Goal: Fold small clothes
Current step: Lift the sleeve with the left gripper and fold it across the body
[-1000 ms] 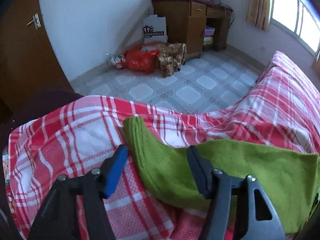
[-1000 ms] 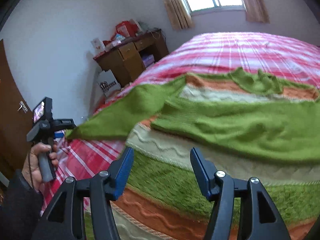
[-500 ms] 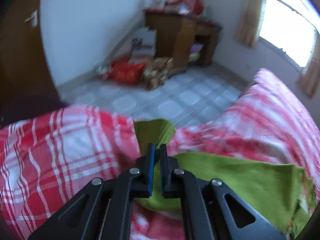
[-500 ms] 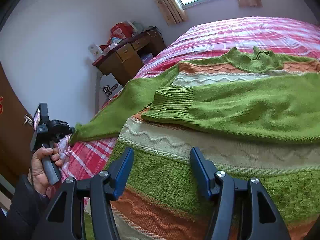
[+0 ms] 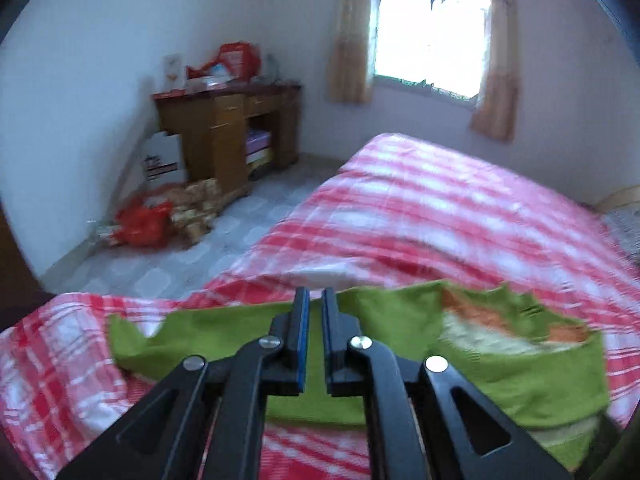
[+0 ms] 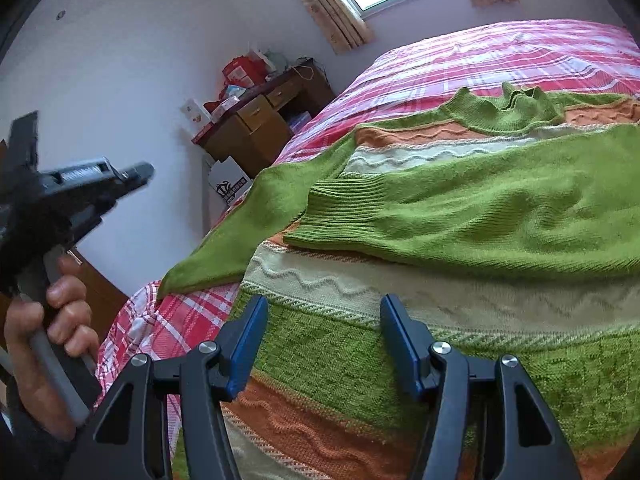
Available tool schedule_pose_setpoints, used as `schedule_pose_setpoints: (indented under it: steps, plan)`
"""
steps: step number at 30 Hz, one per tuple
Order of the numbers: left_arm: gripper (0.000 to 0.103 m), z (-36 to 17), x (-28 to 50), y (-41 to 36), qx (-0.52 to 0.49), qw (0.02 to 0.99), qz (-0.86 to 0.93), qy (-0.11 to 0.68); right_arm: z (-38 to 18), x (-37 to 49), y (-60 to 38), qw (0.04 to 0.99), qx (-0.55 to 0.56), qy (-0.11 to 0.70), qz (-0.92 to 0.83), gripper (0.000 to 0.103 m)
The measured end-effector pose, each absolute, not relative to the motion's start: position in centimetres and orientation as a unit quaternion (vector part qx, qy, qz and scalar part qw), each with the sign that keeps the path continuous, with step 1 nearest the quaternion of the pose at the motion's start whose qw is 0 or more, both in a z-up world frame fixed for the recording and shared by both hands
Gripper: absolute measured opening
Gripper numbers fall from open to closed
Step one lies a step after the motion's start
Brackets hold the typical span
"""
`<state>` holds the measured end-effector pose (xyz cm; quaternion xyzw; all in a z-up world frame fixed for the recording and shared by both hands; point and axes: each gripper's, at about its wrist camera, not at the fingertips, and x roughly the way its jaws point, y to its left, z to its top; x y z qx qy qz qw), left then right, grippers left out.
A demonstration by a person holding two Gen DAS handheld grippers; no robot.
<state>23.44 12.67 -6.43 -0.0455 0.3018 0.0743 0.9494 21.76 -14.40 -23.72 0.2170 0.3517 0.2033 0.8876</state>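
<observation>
A: What is your left claw point(image 5: 313, 300) doing?

B: Its blue pads are nearly together, with only a thin slit between them; they have just been parting a little, and nothing is caught in that slit. From your right wrist camera it shows up high to the left of the right claw point(image 6: 325, 300), in your hand point(image 6: 44, 340), clear of the cloth.

A: And where is the sweater point(image 6: 480, 208) from there?

B: Below and beyond your left claw; the plain green sleeve point(image 5: 224, 332) lies flat just under the tips and stretches off to their left, and the striped body runs to their right. All of it rests on the bed point(image 5: 440, 200) with its red and white plaid sheet.

A: Your right claw?

B: Its pads stand well apart and grip nothing; it hangs over the lower body of the sweater, where green, cream and orange bands pass under the pads. Whether the tips touch the knit I cannot tell.

A: What lies ahead of it?

B: The other sleeve, folded across the chest, with its ribbed cuff point(image 6: 344, 208) just beyond the pads; further ahead is the green neck point(image 6: 516, 108). To the front left the stretched sleeve tapers to the bed's edge, its end resting on the plaid.

A: Beyond the bed?

B: A wooden desk point(image 5: 224, 128) against the wall, well ahead and left of your left claw; a curtained window point(image 5: 428, 36) sits straight ahead, high up.
</observation>
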Motion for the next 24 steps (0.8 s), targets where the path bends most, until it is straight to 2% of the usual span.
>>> schedule_pose_setpoints:
  steps: [1,2,3,4,6,10,16,19,24]
  plan:
    - [0.017,-6.6,23.8,13.6,-0.038,0.946,0.101,0.305,-23.8,21.8,-14.5,0.887,0.218,0.351,0.204,0.06]
    - [0.045,-6.7,24.1,14.7,-0.034,0.939,0.135,0.314,-23.8,21.8,-14.6,0.887,0.219,0.351,0.205,0.06]
    - [0.069,-6.9,24.5,16.4,-0.036,0.93,0.168,0.326,-23.8,21.8,-14.5,0.887,0.219,0.352,0.205,0.06]
    - [0.103,-7.2,24.9,18.1,-0.043,0.918,0.203,0.338,-23.8,21.8,-14.6,0.887,0.218,0.352,0.205,0.06]
    - [0.096,-8.1,25.6,22.2,-0.055,0.894,0.284,0.342,-23.8,21.8,-14.5,0.887,0.217,0.352,0.204,0.06]
    - [0.095,-10.6,28.6,26.8,-0.075,0.855,0.337,0.388,-23.8,21.8,-14.5,0.886,0.218,0.353,0.205,0.06]
    - [0.071,-16.1,33.3,28.7,-0.023,0.779,0.405,0.479,-23.8,21.9,-14.5,0.886,0.219,0.353,0.206,0.06]
    - [0.071,-18.2,34.5,28.2,0.032,0.735,0.444,0.511,-23.8,21.9,-14.5,0.886,0.219,0.353,0.207,0.06]
    - [0.073,-18.1,33.9,28.3,0.023,0.713,0.477,0.513,-23.8,21.9,-14.5,0.885,0.223,0.352,0.209,0.06]
